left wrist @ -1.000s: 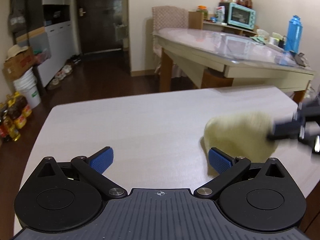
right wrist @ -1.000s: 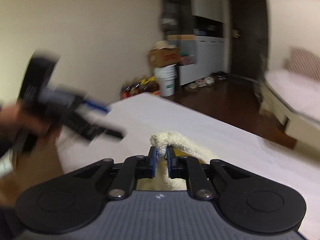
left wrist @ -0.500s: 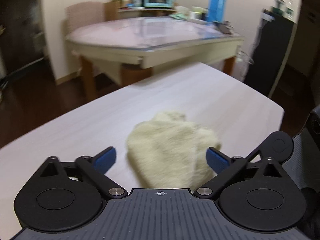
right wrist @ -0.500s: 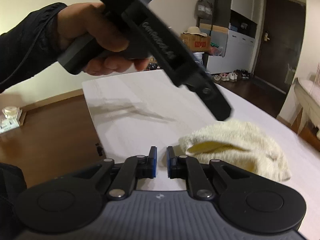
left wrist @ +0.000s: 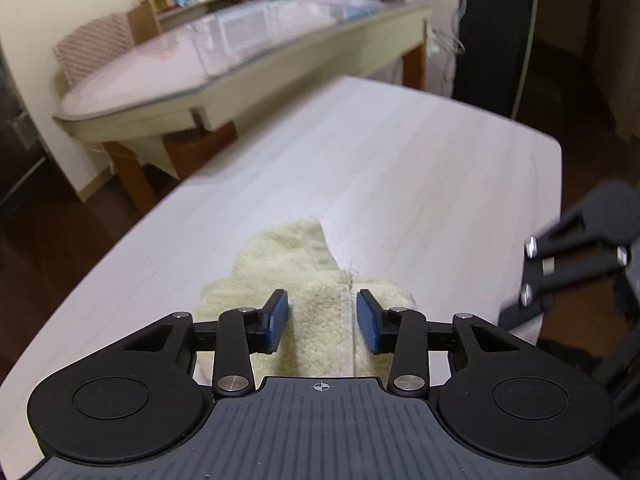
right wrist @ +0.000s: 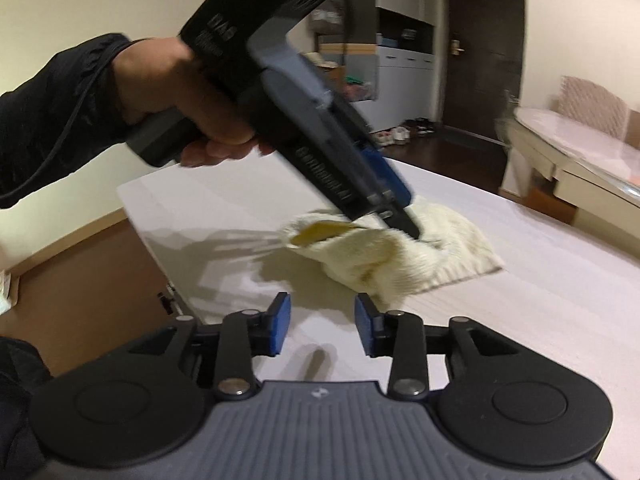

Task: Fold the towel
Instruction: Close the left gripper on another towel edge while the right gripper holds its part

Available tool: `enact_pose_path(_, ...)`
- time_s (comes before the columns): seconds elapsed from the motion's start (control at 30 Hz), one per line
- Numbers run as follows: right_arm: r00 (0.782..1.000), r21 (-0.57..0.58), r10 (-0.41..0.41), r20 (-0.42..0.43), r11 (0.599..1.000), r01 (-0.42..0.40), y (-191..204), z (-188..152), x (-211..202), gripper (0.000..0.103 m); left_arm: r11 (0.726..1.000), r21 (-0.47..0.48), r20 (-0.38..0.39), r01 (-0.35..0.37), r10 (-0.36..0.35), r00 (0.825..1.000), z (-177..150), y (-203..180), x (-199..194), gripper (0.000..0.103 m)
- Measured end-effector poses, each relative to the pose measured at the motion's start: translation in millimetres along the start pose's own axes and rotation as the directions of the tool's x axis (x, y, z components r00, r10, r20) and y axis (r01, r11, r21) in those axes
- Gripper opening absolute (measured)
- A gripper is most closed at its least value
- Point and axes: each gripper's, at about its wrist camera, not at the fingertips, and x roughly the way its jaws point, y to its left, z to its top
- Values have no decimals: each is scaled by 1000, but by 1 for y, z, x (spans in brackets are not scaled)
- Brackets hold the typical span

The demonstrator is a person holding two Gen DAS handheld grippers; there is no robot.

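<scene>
The cream towel lies bunched in a heap on the pale wood-grain table, near one of its corners, and the left gripper is right down over it, jaws spread wide with a raised seam of fabric sitting between the blue pads but not pinched. From the right wrist camera, the left hand angles that gripper steeply down so its tips meet the top of the towel, while the right gripper hangs just short of the heap, jaws parted and nothing between them, above bare tabletop
</scene>
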Motion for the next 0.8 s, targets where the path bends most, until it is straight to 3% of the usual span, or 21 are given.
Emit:
enact_pose_path(0.07, 1000, 17, -11, 7, 1000, 11, -5, 3, 0, 48, 1000, -21, 18, -8, 8, 1000, -4, 2, -6, 39)
enact_pose_path(0.1, 1000, 22, -16, 9, 1000, 16, -8, 5, 1, 49, 999, -32, 26, -11, 12, 1000, -5, 3, -9, 30)
enact_pose_path(0.13, 1000, 27, -22, 11, 999, 22, -12, 7, 2, 50, 999, -42, 35, -15, 17, 999, -7, 4, -11, 12)
enact_pose_path(0.23, 999, 41, -32, 15, 999, 32, -19, 11, 3, 51, 997, -74, 61, -25, 30, 998, -13, 7, -20, 9)
enact_pose_path(0.37, 998, 83, -45, 47, 996, 41, -31, 10, -9, 65, 992, -117, 95, -38, 49, 994, -20, 12, -32, 9)
enact_pose_path(0.63, 995, 190, 1, 100, 982, -20, -60, 26, 6, 66, 958, -279, 144, -64, 108, 984, -48, 57, -66, 8)
enact_pose_path(0.8, 997, 172, 35, 73, 984, -47, -72, 48, 38, 65, 923, -371, 135, -106, 167, 977, -77, 75, -77, 8)
